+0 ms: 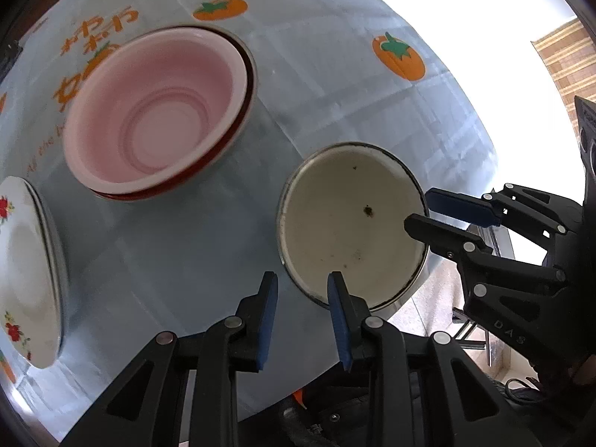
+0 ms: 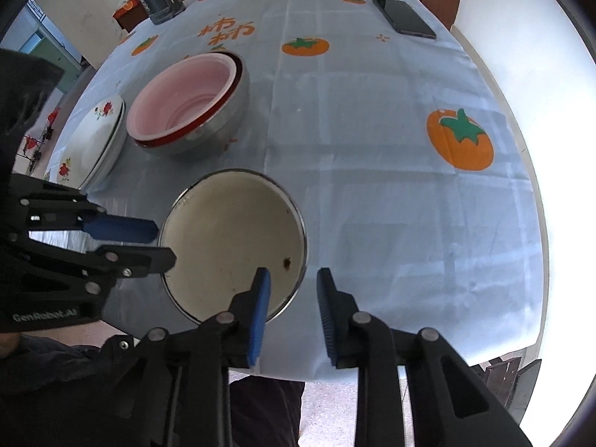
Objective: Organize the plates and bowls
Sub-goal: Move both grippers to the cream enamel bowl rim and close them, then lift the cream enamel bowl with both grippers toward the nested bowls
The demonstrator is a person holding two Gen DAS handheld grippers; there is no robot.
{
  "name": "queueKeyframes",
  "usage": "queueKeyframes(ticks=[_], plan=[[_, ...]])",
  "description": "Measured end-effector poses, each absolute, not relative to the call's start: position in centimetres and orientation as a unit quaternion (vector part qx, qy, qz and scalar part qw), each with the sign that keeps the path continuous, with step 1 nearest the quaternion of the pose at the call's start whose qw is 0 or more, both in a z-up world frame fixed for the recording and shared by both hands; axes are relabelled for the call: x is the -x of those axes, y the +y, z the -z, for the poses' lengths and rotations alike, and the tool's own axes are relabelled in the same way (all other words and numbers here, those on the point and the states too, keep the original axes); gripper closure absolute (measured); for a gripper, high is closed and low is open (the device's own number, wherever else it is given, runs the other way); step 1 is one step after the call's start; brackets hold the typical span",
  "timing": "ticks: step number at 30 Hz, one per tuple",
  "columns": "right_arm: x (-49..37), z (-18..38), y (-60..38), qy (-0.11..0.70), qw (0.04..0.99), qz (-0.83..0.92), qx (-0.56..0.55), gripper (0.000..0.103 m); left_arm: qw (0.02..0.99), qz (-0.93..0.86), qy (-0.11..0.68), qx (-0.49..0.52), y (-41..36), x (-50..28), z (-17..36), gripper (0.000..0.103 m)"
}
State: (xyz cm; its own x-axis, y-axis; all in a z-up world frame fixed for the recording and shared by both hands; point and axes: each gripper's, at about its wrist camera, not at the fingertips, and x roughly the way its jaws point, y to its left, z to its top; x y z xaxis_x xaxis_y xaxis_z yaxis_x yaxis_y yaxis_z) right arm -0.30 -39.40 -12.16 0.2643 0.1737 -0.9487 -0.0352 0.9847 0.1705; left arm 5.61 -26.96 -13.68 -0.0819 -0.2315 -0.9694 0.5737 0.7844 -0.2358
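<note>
Both your grippers straddle the cream bowl (image 2: 232, 240) rim at the near table (image 2: 372, 186) edge: L gripper (image 1: 303, 314) on its left side, R gripper (image 2: 292, 311) opposite, equally near. Jaws half-closed, pads not visibly pinching yet, so nothing's held. Pink bowl stack (image 2: 186, 108) and 2 plates (image 2: 95, 141) sit beyond, left; path's clear.

Both pairs of jaws straddle the cream bowl's (image 2: 231, 238) rim from opposite sides. Beyond the jaws, the nested pink bowl stack (image 2: 186, 104) and floral plates (image 2: 93, 138) crowd the far-left side. Rightward, tablecloth (image 2: 391, 186) lies bare; phone (image 2: 404, 16) sits far off. Clearance under the rim is probably slight.
</note>
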Motion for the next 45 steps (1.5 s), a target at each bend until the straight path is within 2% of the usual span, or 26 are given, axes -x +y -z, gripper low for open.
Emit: queueKeyframes(ticks=[1, 2, 3, 7, 25, 45], plan=[[0.3, 12.3, -39.4, 0.604, 0.793, -0.066, -0.057, 0.079, 0.664, 0.302, 0.672, -0.127, -27.1, -5.6, 13.8, 0.074], [0.3, 12.3, -39.3, 0.604, 0.792, -0.066, -0.057, 0.084, 0.662, 0.301, 0.675, -0.126, -27.2, -5.6, 14.0, 0.081], [0.2, 12.4, -39.3, 0.604, 0.792, -0.068, -0.057, 0.089, 0.661, 0.3, 0.677, -0.124, -27.3, -5.7, 14.2, 0.082], [0.1, 12.8, -39.3, 0.605, 0.791, -0.07, -0.057, 0.092, 0.664, 0.293, 0.676, -0.127, -27.4, -5.9, 14.3, 0.085], [0.0, 12.5, -39.1, 0.603, 0.79, -0.082, -0.07, 0.093, 0.671, 0.295, 0.672, -0.105, -25.8, -6.1, 13.1, 0.089], [-2.0, 7.8, -36.8, 0.567, 0.819, -0.094, -0.01, 0.092, 0.714, 0.292, 0.631, -0.083, -22.8, -6.9, 8.5, 0.089]])
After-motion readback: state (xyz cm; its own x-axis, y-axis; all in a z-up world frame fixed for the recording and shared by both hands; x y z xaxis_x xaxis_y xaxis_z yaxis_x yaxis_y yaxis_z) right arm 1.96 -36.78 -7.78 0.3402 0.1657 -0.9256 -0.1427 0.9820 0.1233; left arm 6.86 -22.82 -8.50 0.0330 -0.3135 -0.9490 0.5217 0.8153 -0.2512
